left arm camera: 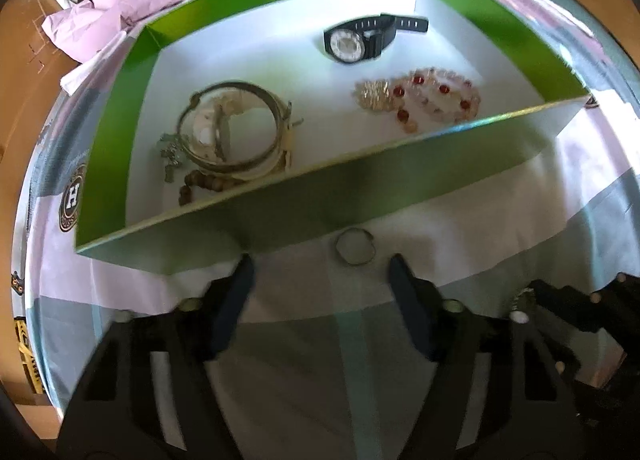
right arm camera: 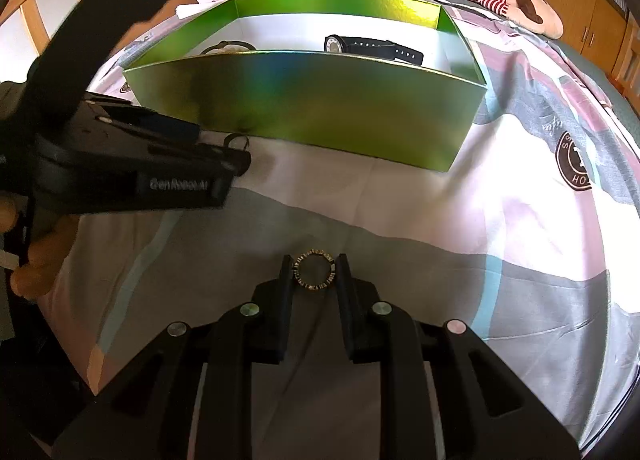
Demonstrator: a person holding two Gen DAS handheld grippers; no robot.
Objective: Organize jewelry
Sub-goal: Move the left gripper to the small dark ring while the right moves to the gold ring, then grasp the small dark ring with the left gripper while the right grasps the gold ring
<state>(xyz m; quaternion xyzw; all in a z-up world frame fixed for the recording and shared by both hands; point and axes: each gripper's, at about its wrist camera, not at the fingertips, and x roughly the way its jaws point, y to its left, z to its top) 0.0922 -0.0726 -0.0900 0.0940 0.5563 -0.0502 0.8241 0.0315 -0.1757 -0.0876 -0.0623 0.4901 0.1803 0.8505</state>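
Right gripper [right arm camera: 314, 270] clamps a gold studded ring [right arm camera: 314, 271]; left gripper [left arm camera: 320, 272] gapes before a thin metal bangle [left arm camera: 356, 248]. Green cardboard box [left arm camera: 280, 199] already holds most pieces.

Box [left arm camera: 120, 147] fills the upper half of the left wrist frame, on the bedsheet [left arm camera: 460, 252]. Inside: watch [left arm camera: 360, 39] at upper centre, bangles [left arm camera: 232, 131] at centre left, bead bracelet [left arm camera: 432, 99] at centre right. A ring [left arm camera: 355, 248] lies on the sheet just below the box's near wall
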